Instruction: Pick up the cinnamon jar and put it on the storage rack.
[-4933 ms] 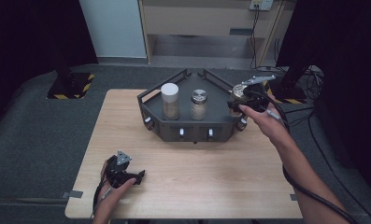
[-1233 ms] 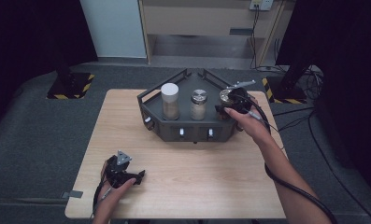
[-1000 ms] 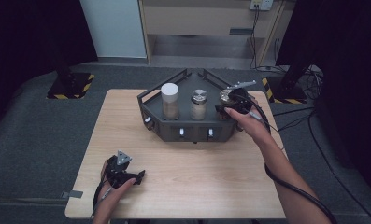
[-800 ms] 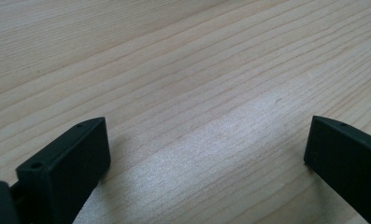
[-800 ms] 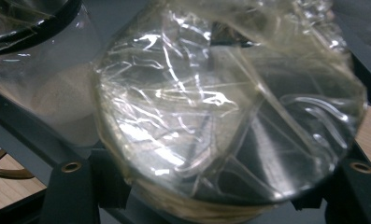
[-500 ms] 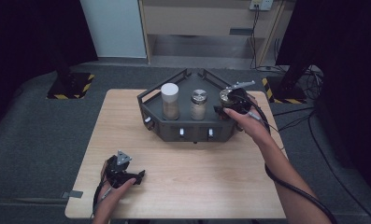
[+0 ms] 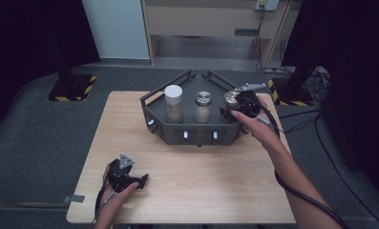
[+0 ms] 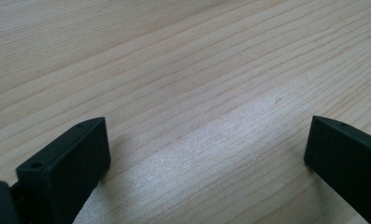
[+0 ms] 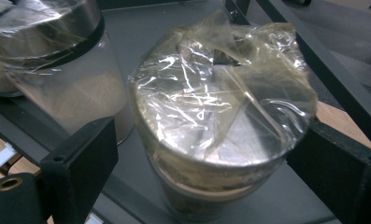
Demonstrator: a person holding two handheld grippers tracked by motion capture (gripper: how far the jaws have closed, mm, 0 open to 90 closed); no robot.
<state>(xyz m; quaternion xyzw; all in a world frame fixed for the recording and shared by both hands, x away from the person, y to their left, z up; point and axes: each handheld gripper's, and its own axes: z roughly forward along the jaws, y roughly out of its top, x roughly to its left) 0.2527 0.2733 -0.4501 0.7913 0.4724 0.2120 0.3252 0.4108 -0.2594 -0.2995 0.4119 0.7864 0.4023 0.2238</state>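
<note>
A person's right tool (image 7: 235, 108) stands at the right end of a dark rack (image 7: 192, 129) on the tabletop (image 7: 187, 191), its jaws having just been opening around a jar (image 9: 220, 135) with a film-wrapped metal lid. In the right gripper view the jar sits between the two black jaws, a gap showing on the left side and the right jaw close by the lid's edge; the pads do not appear to press on it. The jar stands upright in the rack, just beside a second jar (image 7: 203, 107) with a metal lid, and a white-capped jar (image 7: 173, 103) stands farther left. The left tool (image 7: 126, 177) rests on the tabletop near the front left corner, well apart from the rack, its jaws wide apart with nothing but bare wood between them. The step in hand looks like letting go of the jar once set in its place. The next move likely calls for drawing the right tool straight back without clipping the lid or nudging the neighbouring jar.
</note>
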